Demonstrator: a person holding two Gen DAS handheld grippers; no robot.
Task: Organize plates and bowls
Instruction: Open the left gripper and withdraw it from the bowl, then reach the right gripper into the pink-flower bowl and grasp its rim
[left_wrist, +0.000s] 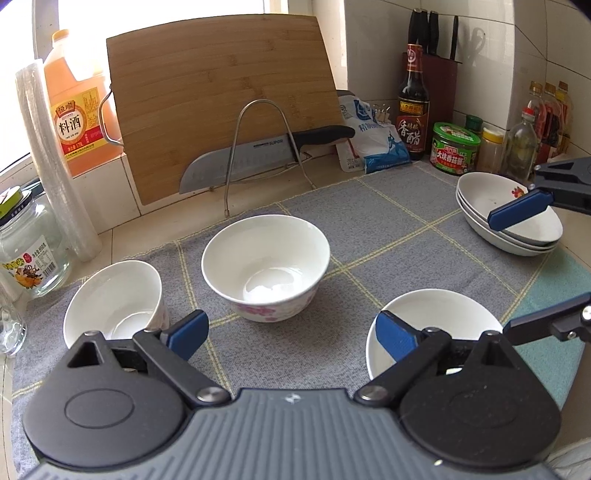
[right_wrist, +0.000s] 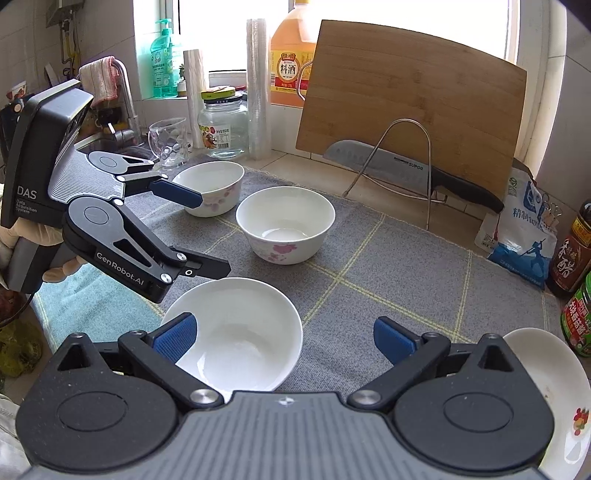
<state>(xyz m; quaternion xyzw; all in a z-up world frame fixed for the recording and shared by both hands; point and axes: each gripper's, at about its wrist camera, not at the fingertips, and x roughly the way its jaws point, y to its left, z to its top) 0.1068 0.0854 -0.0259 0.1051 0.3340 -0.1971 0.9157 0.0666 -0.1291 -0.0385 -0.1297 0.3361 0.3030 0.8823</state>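
Three white bowls stand apart on a grey checked cloth. A flowered bowl is in the middle, another flowered bowl at the left, a plain bowl at the right. A stack of white plates sits at the far right. My left gripper is open and empty, just short of the middle bowl. My right gripper is open and empty, its left finger over the plain bowl. In the right wrist view the middle bowl, the far bowl and the plates show.
A bamboo cutting board and a knife lean in a wire rack at the back. A cooking wine jug, glass jar and film roll stand left. Vinegar bottle, salt bag and jars stand back right. A sink lies beyond.
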